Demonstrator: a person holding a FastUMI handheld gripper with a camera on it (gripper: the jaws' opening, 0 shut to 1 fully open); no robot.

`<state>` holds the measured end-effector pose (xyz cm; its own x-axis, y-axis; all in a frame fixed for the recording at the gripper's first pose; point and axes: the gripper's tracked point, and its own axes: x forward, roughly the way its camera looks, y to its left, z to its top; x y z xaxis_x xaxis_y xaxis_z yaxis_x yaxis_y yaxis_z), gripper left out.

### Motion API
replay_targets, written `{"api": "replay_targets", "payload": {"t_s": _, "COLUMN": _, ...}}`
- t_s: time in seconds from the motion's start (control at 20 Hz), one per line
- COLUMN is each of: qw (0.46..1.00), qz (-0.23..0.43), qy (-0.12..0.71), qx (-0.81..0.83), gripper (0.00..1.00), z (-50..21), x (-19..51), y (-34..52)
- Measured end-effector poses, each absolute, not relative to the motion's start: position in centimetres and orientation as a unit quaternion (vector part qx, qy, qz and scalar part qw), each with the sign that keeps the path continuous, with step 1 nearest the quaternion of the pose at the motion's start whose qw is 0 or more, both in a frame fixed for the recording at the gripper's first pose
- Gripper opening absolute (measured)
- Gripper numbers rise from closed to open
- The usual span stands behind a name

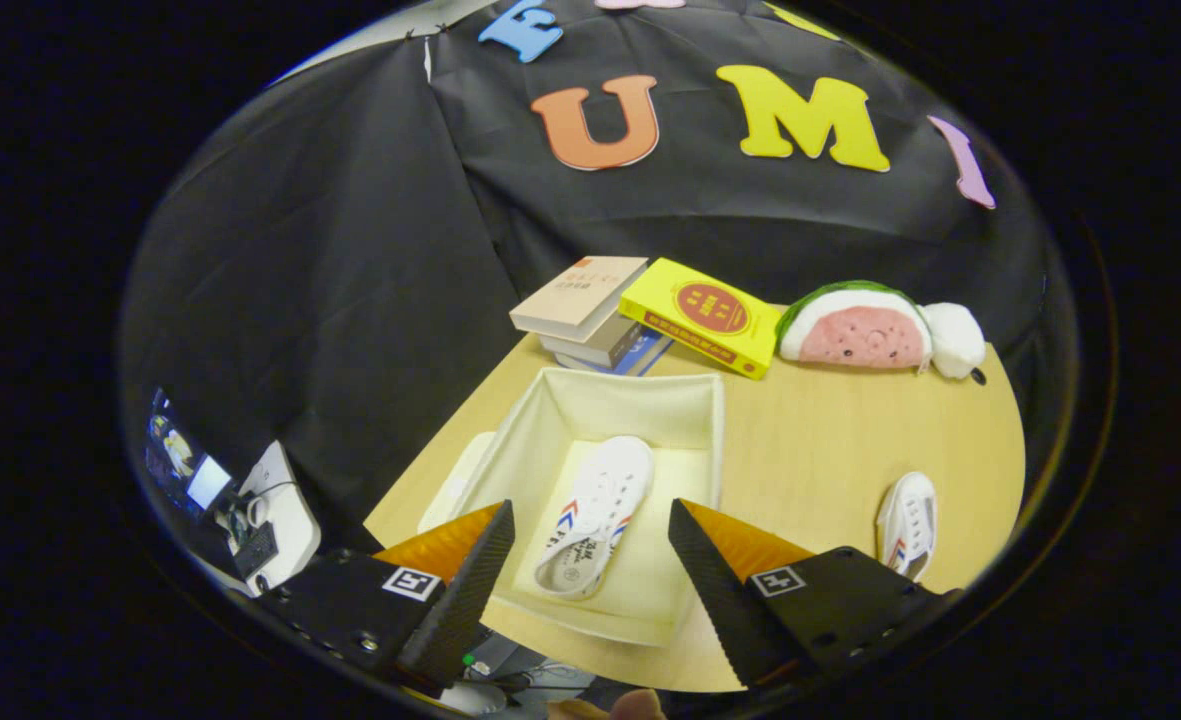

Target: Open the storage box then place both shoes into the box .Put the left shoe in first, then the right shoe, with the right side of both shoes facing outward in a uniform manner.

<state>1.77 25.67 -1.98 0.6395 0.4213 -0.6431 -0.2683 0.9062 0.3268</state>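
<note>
An open cream fabric storage box (690, 400) stands on the wooden table, below my fingers. One white shoe (598, 515) with red and blue stripes lies inside it on its side, toe toward the box's far wall. A second white shoe (908, 525) rests on the table to the right of the box, beyond my right finger. My gripper (590, 540) hovers above the box, open, with nothing held; the boxed shoe appears in the gap between the fingers, well below them.
A stack of books (580, 310) and a yellow book (705, 315) lie beyond the box. A watermelon-slice plush (865, 330) sits at the table's far right. The box lid (455, 480) lies flat left of the box. A white device (270, 510) stands off the table's left.
</note>
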Motion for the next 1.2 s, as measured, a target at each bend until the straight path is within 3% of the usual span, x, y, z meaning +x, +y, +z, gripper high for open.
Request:
{"api": "replay_targets", "payload": {"t_s": 0.25, "qw": 0.905, "qz": 0.129, "qy": 0.4, "qx": 0.067, "gripper": 0.96, "z": -4.2, "x": -0.3, "y": 11.9}}
{"api": "replay_targets", "payload": {"t_s": 0.55, "qw": 0.879, "qz": 0.045, "qy": 0.469, "qx": 0.076, "gripper": 0.96, "z": -13.1, "x": -1.6, "y": -1.1}}
{"api": "replay_targets", "payload": {"t_s": 0.8, "qw": 0.859, "qz": 0.006, "qy": 0.509, "qx": 0.052, "gripper": 0.96, "z": -18.5, "x": -2.5, "y": -5.3}}
{"api": "replay_targets", "payload": {"t_s": 1.2, "qw": 0.834, "qz": -0.017, "qy": 0.548, "qx": 0.063, "gripper": 0.96, "z": -23.1, "x": -0.7, "y": -5.1}}
